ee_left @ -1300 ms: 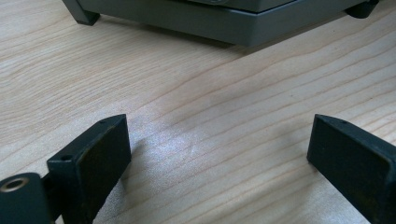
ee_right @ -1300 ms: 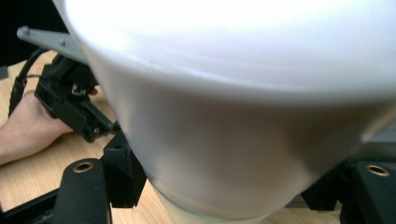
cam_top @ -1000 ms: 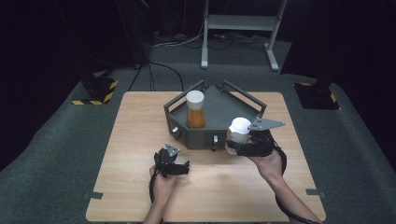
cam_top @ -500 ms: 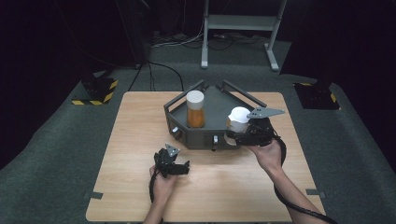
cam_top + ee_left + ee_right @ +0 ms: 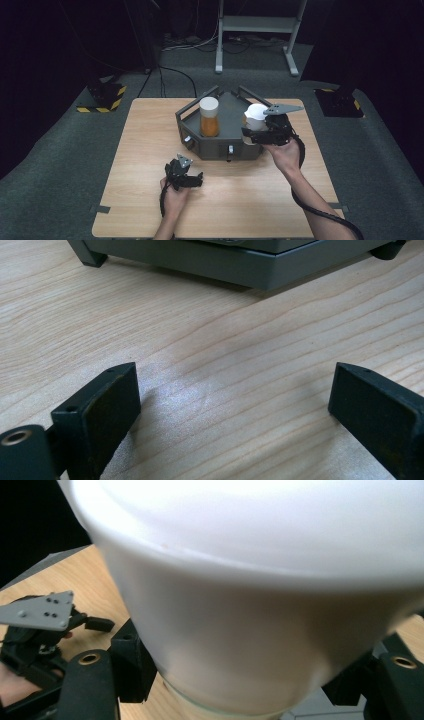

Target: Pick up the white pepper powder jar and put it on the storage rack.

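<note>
A dark grey tray [image 5: 225, 145] stands mid-table and holds a jar of orange contents [image 5: 209, 125] with a white lid. My right gripper [image 5: 254, 131] is shut on a white-capped container [image 5: 256, 114], held in the air over the tray's right side. In the right gripper view the white cap [image 5: 260, 595] looms close, with my right gripper [image 5: 240, 685] clamped on its sides and a clear rim just below. My left gripper [image 5: 194, 179] rests on the table in front of the tray. In its own view my left gripper [image 5: 232, 405] stands open over bare wood.
The tray's front wall [image 5: 225, 260] lies just ahead of the left jaws. Wooden table [image 5: 150, 150] runs wide on the left and front. On the floor beyond are cables, a metal stand [image 5: 260, 30] and black-yellow striped blocks [image 5: 102, 97]. The left hand's gripper [image 5: 40, 625] shows beyond the white container.
My right gripper has risen with the white-capped container and shifted farther over the tray's right side. The left gripper has stayed where it was.
</note>
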`<state>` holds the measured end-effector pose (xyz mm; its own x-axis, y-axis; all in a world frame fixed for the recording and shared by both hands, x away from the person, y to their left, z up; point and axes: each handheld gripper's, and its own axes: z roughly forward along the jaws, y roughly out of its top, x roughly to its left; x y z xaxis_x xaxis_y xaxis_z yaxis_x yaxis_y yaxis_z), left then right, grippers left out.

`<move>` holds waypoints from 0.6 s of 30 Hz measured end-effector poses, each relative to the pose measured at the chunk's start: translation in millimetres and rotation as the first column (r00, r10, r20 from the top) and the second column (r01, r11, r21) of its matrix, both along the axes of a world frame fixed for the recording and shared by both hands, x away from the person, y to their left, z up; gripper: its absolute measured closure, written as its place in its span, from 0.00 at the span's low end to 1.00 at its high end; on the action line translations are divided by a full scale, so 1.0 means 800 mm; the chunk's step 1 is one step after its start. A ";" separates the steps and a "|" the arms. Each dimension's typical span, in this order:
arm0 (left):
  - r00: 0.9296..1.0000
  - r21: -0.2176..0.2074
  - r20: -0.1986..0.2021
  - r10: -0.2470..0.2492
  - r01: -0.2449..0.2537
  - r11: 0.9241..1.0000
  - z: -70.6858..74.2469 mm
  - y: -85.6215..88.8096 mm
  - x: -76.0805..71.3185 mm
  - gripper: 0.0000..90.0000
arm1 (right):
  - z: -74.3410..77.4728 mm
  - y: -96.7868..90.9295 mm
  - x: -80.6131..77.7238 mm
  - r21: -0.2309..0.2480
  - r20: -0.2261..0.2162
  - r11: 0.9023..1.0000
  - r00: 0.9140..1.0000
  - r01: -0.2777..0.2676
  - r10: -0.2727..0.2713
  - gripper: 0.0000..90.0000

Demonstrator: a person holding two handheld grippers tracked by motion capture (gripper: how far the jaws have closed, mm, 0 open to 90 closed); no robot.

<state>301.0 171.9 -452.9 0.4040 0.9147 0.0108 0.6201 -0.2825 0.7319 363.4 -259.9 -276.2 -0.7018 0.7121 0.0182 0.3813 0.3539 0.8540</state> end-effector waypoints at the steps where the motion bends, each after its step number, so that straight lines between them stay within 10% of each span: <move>1: 1.000 0.000 0.000 0.000 0.000 1.000 0.000 0.000 0.000 0.07 | 0.000 0.001 0.001 -0.001 0.000 1.000 1.000 0.004 -0.004 0.33; 18: 1.000 0.001 -0.001 0.000 0.000 1.000 0.000 0.000 0.000 0.07 | 0.000 0.016 0.028 -0.016 -0.019 0.997 0.997 0.079 -0.079 0.33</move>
<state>301.0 171.8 -452.7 0.4041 0.9146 0.0114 0.6207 -0.2834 0.7310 385.8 -247.3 -276.5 -0.6432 0.7655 0.0202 0.4252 0.3351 0.8408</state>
